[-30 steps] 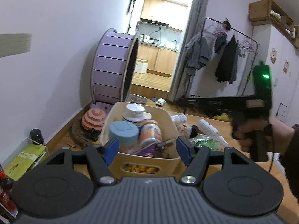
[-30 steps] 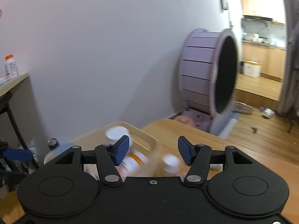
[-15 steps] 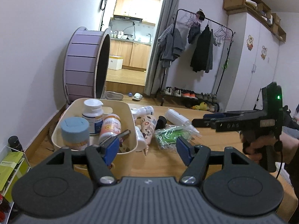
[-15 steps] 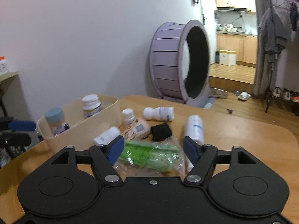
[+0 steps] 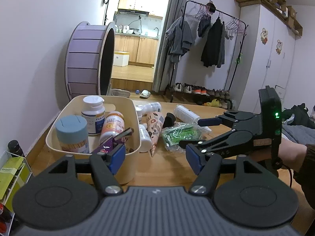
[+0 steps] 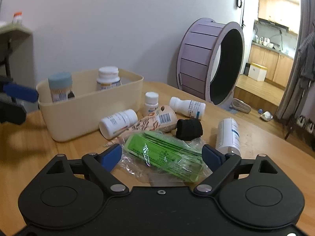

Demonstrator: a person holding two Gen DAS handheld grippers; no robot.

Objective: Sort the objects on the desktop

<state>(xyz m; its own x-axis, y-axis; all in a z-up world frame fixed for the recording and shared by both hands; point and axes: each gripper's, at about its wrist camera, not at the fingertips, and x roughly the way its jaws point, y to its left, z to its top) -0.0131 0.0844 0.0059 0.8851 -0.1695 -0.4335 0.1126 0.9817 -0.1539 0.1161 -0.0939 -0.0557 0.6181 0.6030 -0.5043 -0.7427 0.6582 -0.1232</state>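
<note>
Lowered toward the wooden table (image 6: pixel 256 137) since a second ago, when it faced mostly wall, the right gripper (image 6: pixel 161 155) now has a bagged green packet (image 6: pixel 163 153) lying between its blue pads, its jaws opening wide and not yet pressing on anything. Ahead and left of those jaws stands the cream bin (image 6: pixel 88 108), already holding bottles; the left gripper (image 5: pixel 155 155) hangs just short of the bin's near corner, jaws apart and empty. Beyond the right jaws lie a white bottle (image 6: pixel 228 135), a smaller white bottle on its side (image 6: pixel 118 123), a printed tube (image 6: pixel 157 121) and a black roll (image 6: pixel 189 128). The packet looks light and soft, its clear wrap slippery and crinkly; a hold across the firmer green body, not the loose film, seems safest.
</note>
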